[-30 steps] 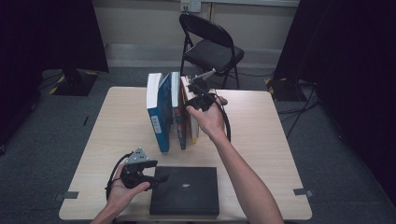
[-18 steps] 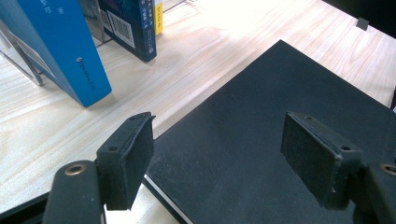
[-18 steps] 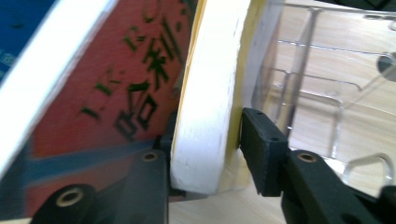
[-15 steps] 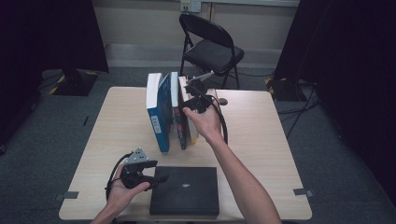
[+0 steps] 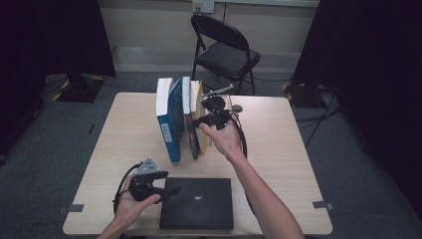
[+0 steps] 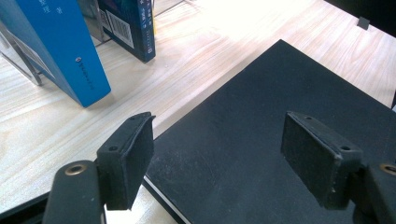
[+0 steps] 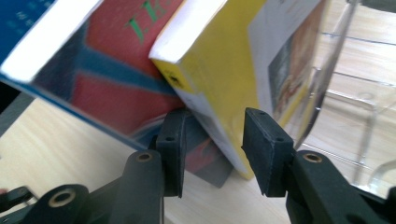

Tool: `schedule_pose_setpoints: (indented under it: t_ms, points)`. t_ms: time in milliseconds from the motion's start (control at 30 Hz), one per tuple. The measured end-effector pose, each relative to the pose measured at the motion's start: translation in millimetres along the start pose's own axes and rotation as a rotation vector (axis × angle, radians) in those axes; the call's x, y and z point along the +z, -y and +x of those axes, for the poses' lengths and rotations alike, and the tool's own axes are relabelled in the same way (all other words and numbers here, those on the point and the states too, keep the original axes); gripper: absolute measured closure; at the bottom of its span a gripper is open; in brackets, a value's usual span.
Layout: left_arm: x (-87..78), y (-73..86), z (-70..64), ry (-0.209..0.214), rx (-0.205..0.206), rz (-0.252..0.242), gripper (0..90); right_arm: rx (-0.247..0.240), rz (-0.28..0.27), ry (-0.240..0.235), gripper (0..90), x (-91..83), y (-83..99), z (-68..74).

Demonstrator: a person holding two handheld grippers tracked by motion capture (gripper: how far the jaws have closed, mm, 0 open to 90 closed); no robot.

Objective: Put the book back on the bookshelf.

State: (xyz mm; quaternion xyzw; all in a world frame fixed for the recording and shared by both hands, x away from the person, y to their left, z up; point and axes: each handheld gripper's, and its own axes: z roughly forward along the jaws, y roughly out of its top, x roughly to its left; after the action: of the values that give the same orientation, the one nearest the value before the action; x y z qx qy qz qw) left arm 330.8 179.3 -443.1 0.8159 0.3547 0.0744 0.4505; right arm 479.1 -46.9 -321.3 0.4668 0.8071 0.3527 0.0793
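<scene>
The right tongs (image 7: 212, 151) stand with their jaws partly apart around the lower corner of the yellow book (image 7: 233, 70), one jaw in the narrow gap between it and the red book (image 7: 121, 88), the other on its outer cover. I cannot tell whether the pads already press the cover, so I take the jaws as not yet closed on it. The yellow book leans in a row of 4 upright books on the counter (image 5: 278, 149), just in front of these tongs, with a clear plastic stand (image 7: 345, 107) on its far side.

The main risk, in my judgement, is that the row tips over. The books lean on each other, and if the yellow one is pulled out sideways or fast, the red book and the tall blue book (image 5: 169, 119) can fall toward the empty place. A second risk is a weak hold: the jaws bite only a corner, so the book may turn or slip out when it is lifted. The inner jaw may also drag the red book along.

The left tongs (image 6: 219, 163) are wide open and hold nothing. They hover over the near left corner of the flat black book (image 6: 280, 116), which lies close to the near edge of the counter.

To the right of the right tongs the counter is free, so there is good room to carry the book away. A folding chair (image 5: 226, 50) stands behind the counter, well apart.
</scene>
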Motion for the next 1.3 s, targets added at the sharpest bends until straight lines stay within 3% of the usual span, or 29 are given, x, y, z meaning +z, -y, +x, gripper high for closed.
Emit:
schedule_pose_setpoints:
  t_ms: [133,333,700,933,1067,1200,1300]
  points:
    - [-0.8,0.6,1.5,-0.001,-0.001,0.002,25.4,-0.033,-0.008,-0.022,59.7,-2.7,4.4,0.6]
    - [-1.5,0.7,2.4,0.0,-0.009,-0.005,25.6,-0.074,-0.023,-0.017,56.0,-7.6,14.5,-0.3]
    - [-0.9,0.4,2.6,-0.008,-0.005,0.004,26.9,-0.071,-0.068,-0.068,51.5,-26.2,45.3,-15.4]
    - [-1.4,-1.1,5.3,-0.02,-0.004,0.008,28.4,-0.087,-0.075,-0.096,44.0,-34.2,78.2,-23.5]
    - [-1.5,-2.1,6.2,-0.035,-0.002,0.01,29.8,-0.051,-0.085,-0.129,39.7,-35.5,101.7,-29.1]
    - [-1.4,-3.0,4.7,-0.042,0.001,0.022,31.3,-0.047,-0.087,-0.145,32.7,-35.3,122.4,-31.9]
    - [0.4,-3.2,5.4,-0.032,-0.005,0.041,31.6,-0.053,-0.096,-0.182,24.4,-35.3,141.3,-34.7]
